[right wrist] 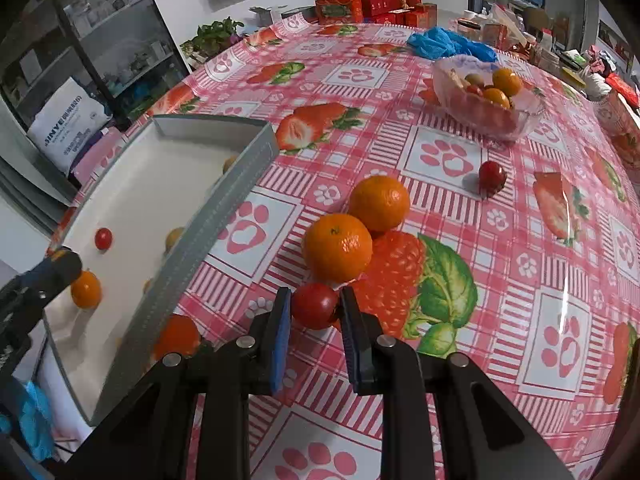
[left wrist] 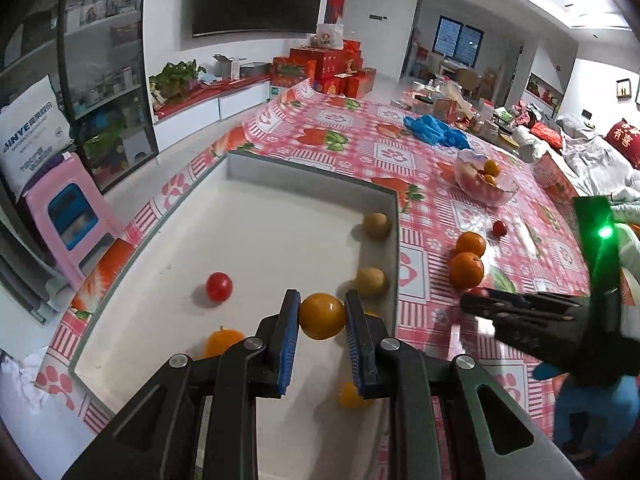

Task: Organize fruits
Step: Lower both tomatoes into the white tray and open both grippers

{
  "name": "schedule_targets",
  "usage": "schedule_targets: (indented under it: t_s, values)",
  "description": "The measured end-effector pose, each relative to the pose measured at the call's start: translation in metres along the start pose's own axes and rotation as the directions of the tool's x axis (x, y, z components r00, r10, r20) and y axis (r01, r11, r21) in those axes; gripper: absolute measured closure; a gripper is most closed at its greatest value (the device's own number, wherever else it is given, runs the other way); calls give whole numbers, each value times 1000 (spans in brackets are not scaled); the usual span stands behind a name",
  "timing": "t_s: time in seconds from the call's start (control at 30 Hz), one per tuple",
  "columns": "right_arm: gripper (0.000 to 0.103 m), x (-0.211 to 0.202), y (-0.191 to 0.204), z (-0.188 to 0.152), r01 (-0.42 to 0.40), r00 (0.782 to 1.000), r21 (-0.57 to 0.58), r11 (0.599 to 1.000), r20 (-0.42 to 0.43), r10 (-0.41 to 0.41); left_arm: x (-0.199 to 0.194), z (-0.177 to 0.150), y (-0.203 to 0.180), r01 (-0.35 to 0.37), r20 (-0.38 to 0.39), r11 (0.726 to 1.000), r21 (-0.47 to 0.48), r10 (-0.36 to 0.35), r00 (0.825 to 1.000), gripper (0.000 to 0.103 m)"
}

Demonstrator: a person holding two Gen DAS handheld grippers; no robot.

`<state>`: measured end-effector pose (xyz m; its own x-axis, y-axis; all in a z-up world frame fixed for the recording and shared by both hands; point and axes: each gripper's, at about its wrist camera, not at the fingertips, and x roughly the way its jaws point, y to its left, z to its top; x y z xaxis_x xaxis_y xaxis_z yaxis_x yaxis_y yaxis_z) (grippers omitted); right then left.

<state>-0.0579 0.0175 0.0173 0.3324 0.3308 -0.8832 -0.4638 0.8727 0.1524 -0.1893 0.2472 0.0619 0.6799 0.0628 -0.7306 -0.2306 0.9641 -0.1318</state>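
My left gripper (left wrist: pixel 322 313) is shut on a small orange (left wrist: pixel 321 322), held above the white tray (left wrist: pixel 312 169). In the tray lie a red tomato (left wrist: pixel 219 286), two brownish round fruits (left wrist: pixel 376 225) and other small oranges (left wrist: pixel 222 340). My right gripper (right wrist: pixel 315 314) is shut on a cherry tomato (right wrist: pixel 314 304) just over the tablecloth, right of the tray wall (right wrist: pixel 208 220). Just beyond it two big oranges (right wrist: pixel 337 253) touch each other, and another cherry tomato (right wrist: pixel 492 176) lies farther off.
A glass bowl (right wrist: pixel 488 100) with several fruits stands at the far right of the strawberry-print tablecloth (right wrist: pixel 460 360). Blue plastic bags (right wrist: pixel 448 44) lie behind it, red gift boxes (left wrist: pixel 332 68) past the table's far end. A pink stool (left wrist: pixel 72 224) stands on the floor at left.
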Motion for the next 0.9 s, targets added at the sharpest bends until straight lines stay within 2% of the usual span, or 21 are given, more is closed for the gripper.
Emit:
schedule_targets:
  t_s: [0.37,0.9]
  values:
    - [77,-23,33,21,-39,999,-58,998,35,41,-1,0,18,-21,16,1000,-22,22,1000,79]
    - [77,-19,83,37,-72,996,-144,987,36,78,4,0,41,-40,20,998,-40,40,999,79]
